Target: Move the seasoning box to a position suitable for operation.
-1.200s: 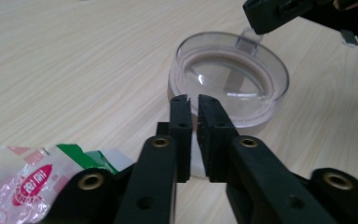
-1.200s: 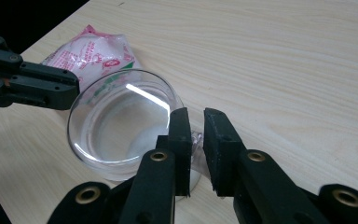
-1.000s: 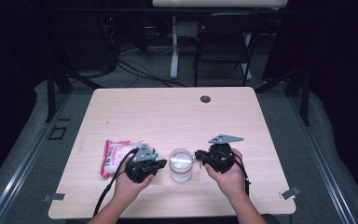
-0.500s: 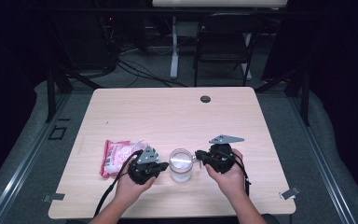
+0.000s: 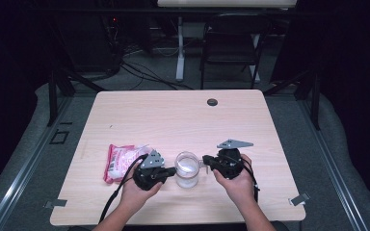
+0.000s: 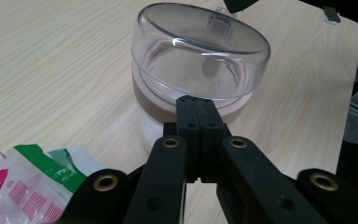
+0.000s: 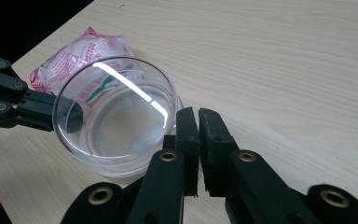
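A clear round cup (image 5: 187, 168) with something whitish at its bottom stands near the table's front edge, between my two grippers. My left gripper (image 5: 173, 170) is shut and holds nothing. Its closed tips (image 6: 196, 103) rest against the cup's wall (image 6: 200, 70). On the other side, my right gripper (image 5: 205, 161) is closed with a thin gap, apparently on the cup's small clear handle (image 6: 218, 20). In the right gripper view the jaws (image 7: 197, 116) meet at the cup's rim (image 7: 116, 112). The left gripper's tip (image 7: 70, 116) shows through the glass.
A red, white and green packet (image 5: 120, 161) lies just left of the left gripper, also seen as the packet (image 6: 23, 186) and the packet (image 7: 81, 53). A small dark disc (image 5: 212, 102) sits at the table's far edge. A chair (image 5: 231, 43) and cables lie beyond the table.
The left gripper has edged slightly right, up to the cup. The cup, the packet and the right gripper have stayed put.
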A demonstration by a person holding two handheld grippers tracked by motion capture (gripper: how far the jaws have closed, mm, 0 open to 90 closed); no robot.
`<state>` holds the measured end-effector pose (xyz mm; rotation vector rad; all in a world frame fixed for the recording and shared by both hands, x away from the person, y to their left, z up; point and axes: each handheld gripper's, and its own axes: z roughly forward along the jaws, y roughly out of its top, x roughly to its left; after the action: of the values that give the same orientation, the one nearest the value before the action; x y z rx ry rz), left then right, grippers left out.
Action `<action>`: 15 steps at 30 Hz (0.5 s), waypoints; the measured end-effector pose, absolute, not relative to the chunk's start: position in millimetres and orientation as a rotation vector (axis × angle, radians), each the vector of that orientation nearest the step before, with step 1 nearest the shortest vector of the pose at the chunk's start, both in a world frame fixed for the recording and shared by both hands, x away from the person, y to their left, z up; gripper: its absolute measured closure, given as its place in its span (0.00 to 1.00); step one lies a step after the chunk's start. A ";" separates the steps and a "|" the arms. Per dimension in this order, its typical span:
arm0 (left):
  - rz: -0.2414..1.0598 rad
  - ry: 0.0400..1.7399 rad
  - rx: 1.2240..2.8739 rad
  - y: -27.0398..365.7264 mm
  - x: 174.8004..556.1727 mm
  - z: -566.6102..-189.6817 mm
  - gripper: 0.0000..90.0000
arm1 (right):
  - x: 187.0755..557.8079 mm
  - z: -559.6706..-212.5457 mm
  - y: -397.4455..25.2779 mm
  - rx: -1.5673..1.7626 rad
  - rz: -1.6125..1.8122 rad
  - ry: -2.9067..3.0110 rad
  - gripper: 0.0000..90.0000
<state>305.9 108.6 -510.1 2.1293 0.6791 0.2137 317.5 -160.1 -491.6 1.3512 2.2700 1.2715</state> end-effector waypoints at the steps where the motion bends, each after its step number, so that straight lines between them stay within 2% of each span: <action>1: 0.217 0.679 2.129 108.5 306.0 -509.7 1.00 | 316.8 -491.8 -159.5 1.346 1.271 2.262 0.95; 12: 0.195 0.673 2.085 107.3 314.1 -499.4 1.00 | 294.3 -484.3 -157.5 1.137 1.260 2.312 0.69; 15: 0.204 0.674 2.072 105.7 315.7 -498.3 0.92 | 288.9 -485.1 -155.8 1.087 1.257 2.341 0.65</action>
<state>315.7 105.7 -498.3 2.0725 0.6741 0.2041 288.9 -155.8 -485.1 1.0872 2.3406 1.2566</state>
